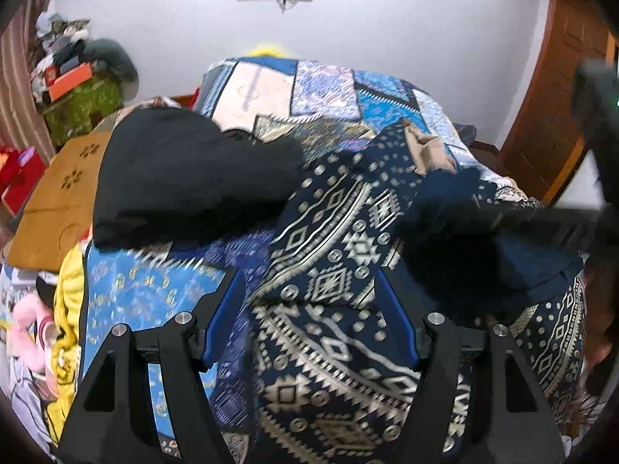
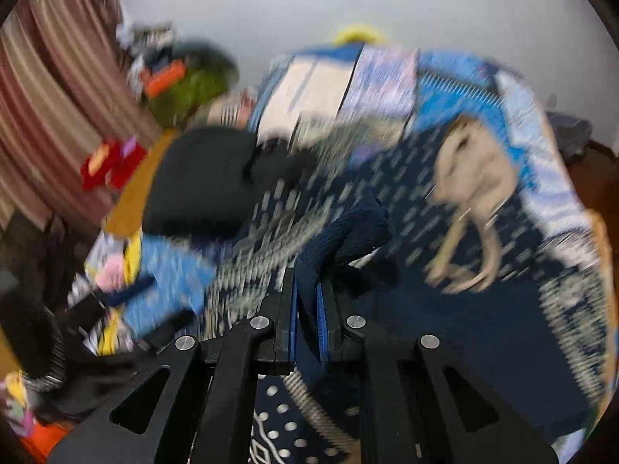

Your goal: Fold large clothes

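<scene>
Navy knit garment (image 2: 348, 232) is clamped between the right gripper (image 2: 307, 309) fingers; the left gripper (image 1: 313, 309) fingers stand apart over the patterned bedspread (image 1: 329, 367).

Home bedroom, quilted bed (image 1: 329, 85), curtain (image 2: 58, 89), wooden door (image 1: 557, 89)

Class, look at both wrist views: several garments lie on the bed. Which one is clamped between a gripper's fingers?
The navy knitted garment: the right gripper is shut on a fold of it. The black garment and the beige garment lie loose on the patterned bedspread, untouched.
</scene>
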### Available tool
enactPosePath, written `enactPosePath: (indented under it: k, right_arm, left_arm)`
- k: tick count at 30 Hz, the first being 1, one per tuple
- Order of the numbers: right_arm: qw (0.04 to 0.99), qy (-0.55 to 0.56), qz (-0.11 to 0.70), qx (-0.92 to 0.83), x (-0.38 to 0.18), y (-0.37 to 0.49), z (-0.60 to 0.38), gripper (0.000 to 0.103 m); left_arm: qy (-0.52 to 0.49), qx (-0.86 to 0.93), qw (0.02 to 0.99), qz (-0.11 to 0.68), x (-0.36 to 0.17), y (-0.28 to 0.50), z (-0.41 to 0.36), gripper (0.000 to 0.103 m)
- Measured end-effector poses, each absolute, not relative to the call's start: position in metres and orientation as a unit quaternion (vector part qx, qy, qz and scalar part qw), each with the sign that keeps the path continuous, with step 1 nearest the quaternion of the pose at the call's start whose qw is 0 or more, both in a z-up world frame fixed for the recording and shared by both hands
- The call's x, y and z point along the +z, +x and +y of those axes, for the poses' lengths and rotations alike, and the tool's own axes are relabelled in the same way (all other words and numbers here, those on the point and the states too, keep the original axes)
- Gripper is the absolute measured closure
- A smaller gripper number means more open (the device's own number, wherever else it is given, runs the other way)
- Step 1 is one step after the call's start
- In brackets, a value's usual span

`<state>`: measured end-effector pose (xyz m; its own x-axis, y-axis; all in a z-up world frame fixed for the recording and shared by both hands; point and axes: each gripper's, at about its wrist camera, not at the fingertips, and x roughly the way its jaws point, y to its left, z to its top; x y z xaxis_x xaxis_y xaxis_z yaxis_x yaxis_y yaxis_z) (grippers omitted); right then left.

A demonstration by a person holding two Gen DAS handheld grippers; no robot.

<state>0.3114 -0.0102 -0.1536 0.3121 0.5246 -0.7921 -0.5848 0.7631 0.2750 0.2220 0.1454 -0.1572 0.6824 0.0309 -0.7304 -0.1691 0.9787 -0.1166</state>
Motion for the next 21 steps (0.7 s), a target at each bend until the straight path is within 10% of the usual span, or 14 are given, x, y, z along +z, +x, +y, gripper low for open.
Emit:
enactPosePath:
  k: [21]
  right_arm:
    - [0.783, -0.053, 0.534, 0.314, -0.163, 0.297, -0.068, 0.072]
  left_arm:
    - [-0.135, 0.007, 0.874, 0.467, -0.205, 0.229, 0.131, 0.035]
